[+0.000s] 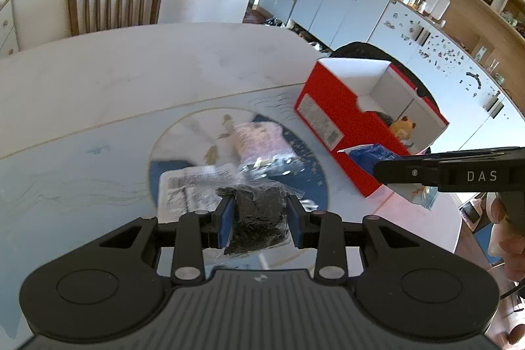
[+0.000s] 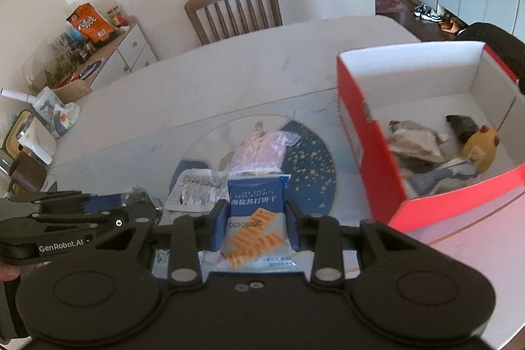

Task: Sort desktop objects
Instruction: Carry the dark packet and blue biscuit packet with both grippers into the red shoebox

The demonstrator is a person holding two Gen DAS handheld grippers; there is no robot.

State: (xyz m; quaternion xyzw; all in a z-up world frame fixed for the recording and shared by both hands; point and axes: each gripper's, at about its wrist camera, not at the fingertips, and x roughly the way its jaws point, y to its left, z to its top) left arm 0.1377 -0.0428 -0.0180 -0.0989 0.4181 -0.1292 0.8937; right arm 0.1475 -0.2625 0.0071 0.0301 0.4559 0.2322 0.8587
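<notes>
Counted: 1 red box (image 2: 370, 150), open. 4 packets outside it: 1 blue cracker packet (image 2: 256, 218), 1 clear bag of dark bits (image 1: 259, 215), 1 pink packet (image 2: 259, 150), 1 white printed packet (image 2: 197, 186). 2 grippers: left (image 1: 259, 218), right (image 2: 256, 225). 1 wooden chair (image 2: 233, 9). 1 bench (image 2: 229, 71). Items inside box: jumbled, no exact count.

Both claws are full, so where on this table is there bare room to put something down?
The far tabletop, between the wooden chair and the round blue mat, is bare. So is the left side beside the mat. It is crowded on the mat, with the pink packet and white sachet, and in the red box.
</notes>
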